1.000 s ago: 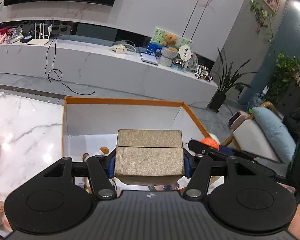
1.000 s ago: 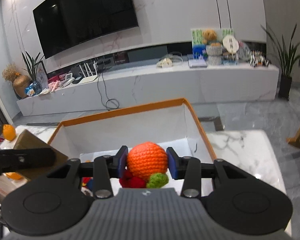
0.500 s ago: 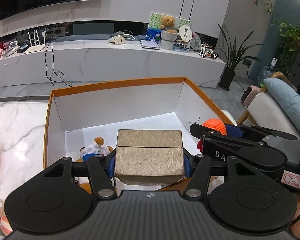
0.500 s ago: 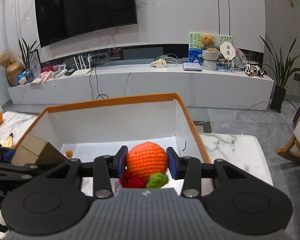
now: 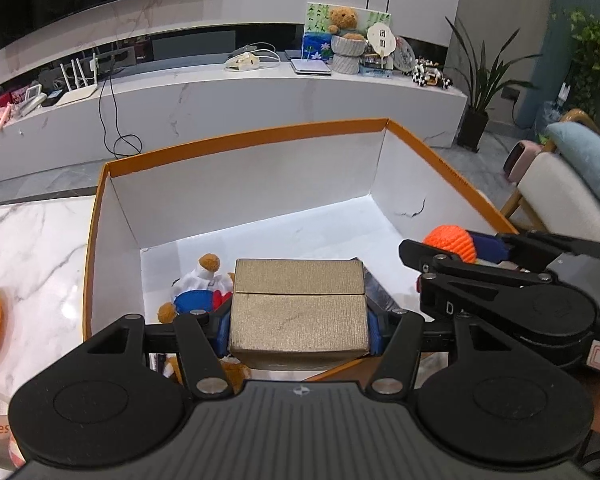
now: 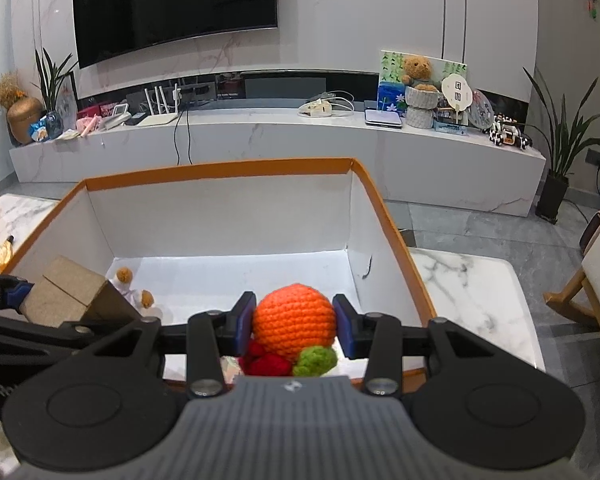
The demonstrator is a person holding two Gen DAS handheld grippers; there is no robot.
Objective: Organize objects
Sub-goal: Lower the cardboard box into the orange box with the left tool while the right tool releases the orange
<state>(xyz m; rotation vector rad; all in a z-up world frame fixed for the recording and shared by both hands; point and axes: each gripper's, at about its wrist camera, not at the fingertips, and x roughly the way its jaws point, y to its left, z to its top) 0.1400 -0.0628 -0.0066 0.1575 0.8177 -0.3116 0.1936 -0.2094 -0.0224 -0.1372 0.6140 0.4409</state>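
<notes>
A gold cardboard box point(image 5: 299, 312) is clamped in the left tool point(image 5: 299, 322); a crocheted orange point(image 6: 295, 322) is gripped by the right tool point(image 6: 295, 328).

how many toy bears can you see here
2. One small bear lies inside the orange box, just left of the gold box the left gripper holds. Another bear sits on the long shelf by the wall. More may be hidden under the grippers.

A tan textured cardboard box point(image 5: 299, 312), closed and level, hangs over the near edge of the orange-rimmed white open carton point(image 5: 236, 200). At its 3 o'clock is an orange crocheted ball with red and green knobs point(image 6: 294, 322), above the carton's near-right corner.
</notes>
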